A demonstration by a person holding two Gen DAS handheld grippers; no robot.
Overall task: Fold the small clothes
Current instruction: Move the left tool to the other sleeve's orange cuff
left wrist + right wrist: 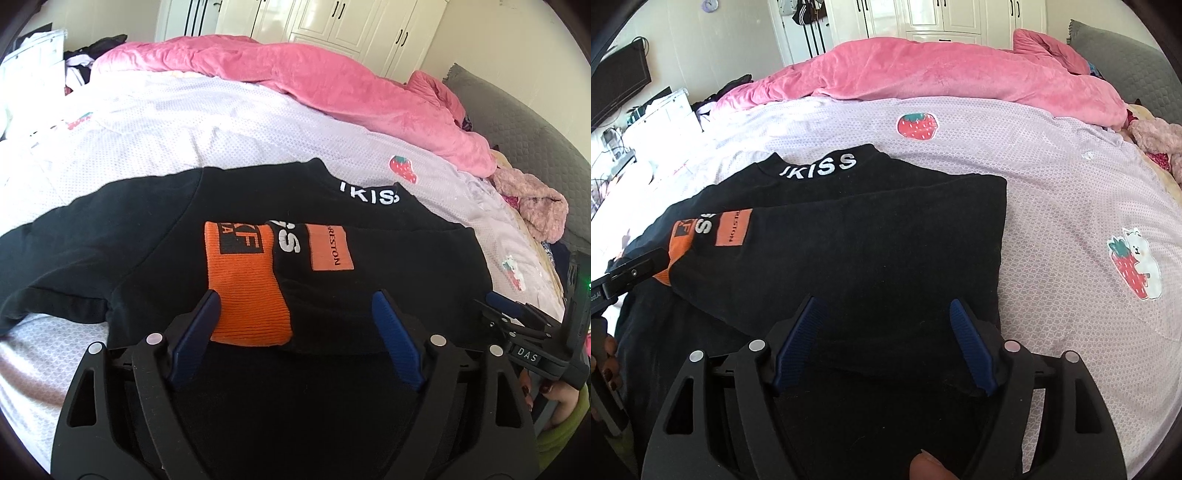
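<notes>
A black sweater (147,229) (871,240) lies flat on the bed, white lettering on its collar (827,168) at the far side. One sleeve is folded across the body, and its orange cuff (245,291) and orange patch (330,247) face up. My left gripper (295,304) is open and hovers low over the cuff, which lies between its blue pads. My right gripper (884,302) is open above the folded right half of the sweater, with flat black cloth between its pads. In the left wrist view the right gripper (517,317) shows at the right edge.
The sweater rests on a lilac sheet (1052,192) with strawberry patches. A crumpled pink blanket (942,70) runs along the far side. Fluffy pink cloth (535,206) and a grey headboard (517,122) are at the right, and clutter and shelves (646,122) at the left.
</notes>
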